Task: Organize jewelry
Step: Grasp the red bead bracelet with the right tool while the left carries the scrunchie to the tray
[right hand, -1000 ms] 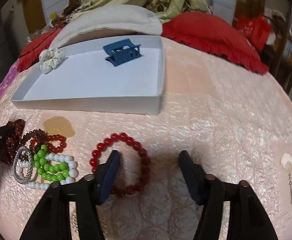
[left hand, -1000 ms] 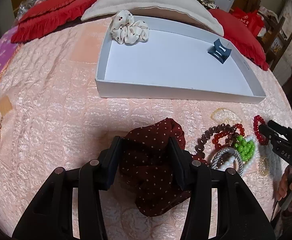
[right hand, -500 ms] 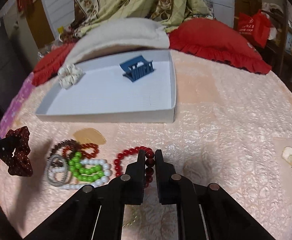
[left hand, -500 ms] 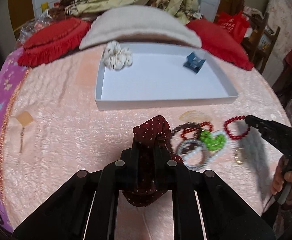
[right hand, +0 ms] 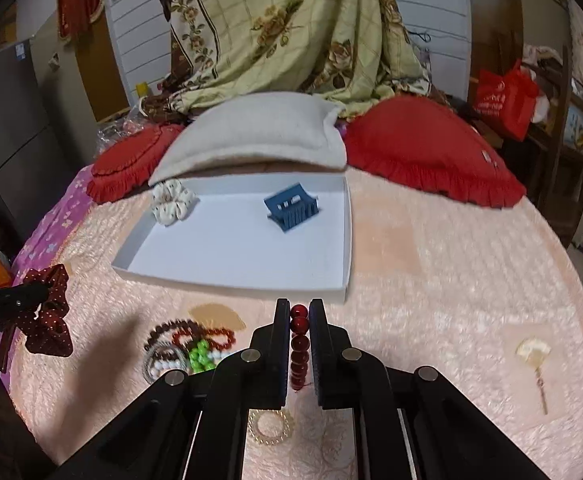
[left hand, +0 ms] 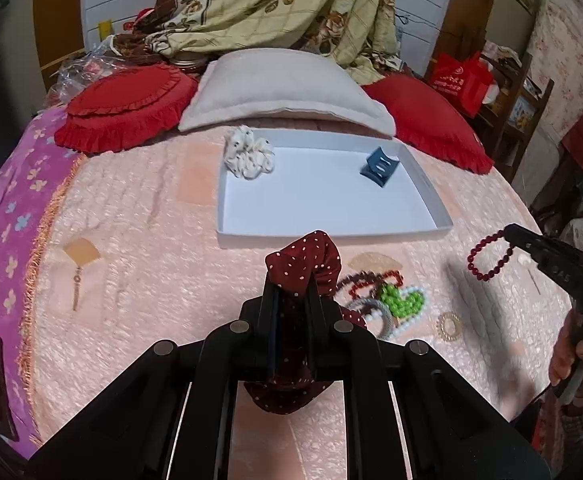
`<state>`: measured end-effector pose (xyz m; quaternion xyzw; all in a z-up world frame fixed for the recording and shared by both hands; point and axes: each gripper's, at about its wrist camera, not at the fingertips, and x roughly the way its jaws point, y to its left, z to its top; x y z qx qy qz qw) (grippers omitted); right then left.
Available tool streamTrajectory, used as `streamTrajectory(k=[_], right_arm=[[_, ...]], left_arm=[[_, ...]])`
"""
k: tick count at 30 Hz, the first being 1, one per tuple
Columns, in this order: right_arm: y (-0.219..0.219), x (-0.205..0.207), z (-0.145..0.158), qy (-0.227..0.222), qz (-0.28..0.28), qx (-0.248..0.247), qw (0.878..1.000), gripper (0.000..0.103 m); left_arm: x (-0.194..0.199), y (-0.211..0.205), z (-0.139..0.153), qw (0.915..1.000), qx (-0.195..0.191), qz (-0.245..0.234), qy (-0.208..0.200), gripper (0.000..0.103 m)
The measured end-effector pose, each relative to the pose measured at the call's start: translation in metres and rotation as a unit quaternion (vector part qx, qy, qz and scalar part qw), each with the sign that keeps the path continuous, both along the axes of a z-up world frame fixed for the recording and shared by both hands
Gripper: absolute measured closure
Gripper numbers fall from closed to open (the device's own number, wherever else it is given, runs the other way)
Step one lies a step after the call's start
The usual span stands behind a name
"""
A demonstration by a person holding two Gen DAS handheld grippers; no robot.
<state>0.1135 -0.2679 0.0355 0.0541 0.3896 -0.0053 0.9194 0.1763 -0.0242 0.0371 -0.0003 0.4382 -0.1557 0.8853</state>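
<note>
A white tray [left hand: 431, 196] lies mid-bed before the pillows at the bed's head edge, with a white scrunchie [left hand: 248, 153] in its far left corner and a blue hair claw [left hand: 380, 164] near its far right. Loose bracelets [right hand: 189, 348] lie just before its near rim. The left tongs [left hand: 294, 300] clamp a dark red dotted scrunchie [left hand: 305, 258], lifted. The right tongs [right hand: 300, 330] pinch a red bead bracelet [right hand: 299, 344], hanging clear of the bed.

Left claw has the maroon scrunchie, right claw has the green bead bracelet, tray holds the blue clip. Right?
Not quite. The right claw grips the red bead bracelet, per the right wrist view; the green bead bracelet lies on the bedspread. The rest stands.
</note>
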Motion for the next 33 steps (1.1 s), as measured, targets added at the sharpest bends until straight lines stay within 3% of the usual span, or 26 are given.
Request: streamTrajectory(k=[8,19,27,33], right_arm=[[0.016,0.035,0.017,-0.006,0.018,-0.027,0.999,0.094],[0.047,0.100,-0.003,0.019,0.049,-0.031,0.998,0.094],[0.065,0.148,-0.026,0.043,0.061,0.034,0.997,0.094],[0.056,0.178,-0.064,0.084,0.047,0.092,0.991,0.094]], left_arm=[[0.048,0.002,0.004,0.9999,0.004,0.014,-0.002,0.094],[0.124,-0.014,-0.024,0.9992,-0.008,0.025,0.031,0.094],[0.158,-0.024,-0.062,0.9979,0.022,0.035,0.050,0.094],[0.181,-0.015,-0.087,0.9951,0.037,0.061,0.068,0.094]])
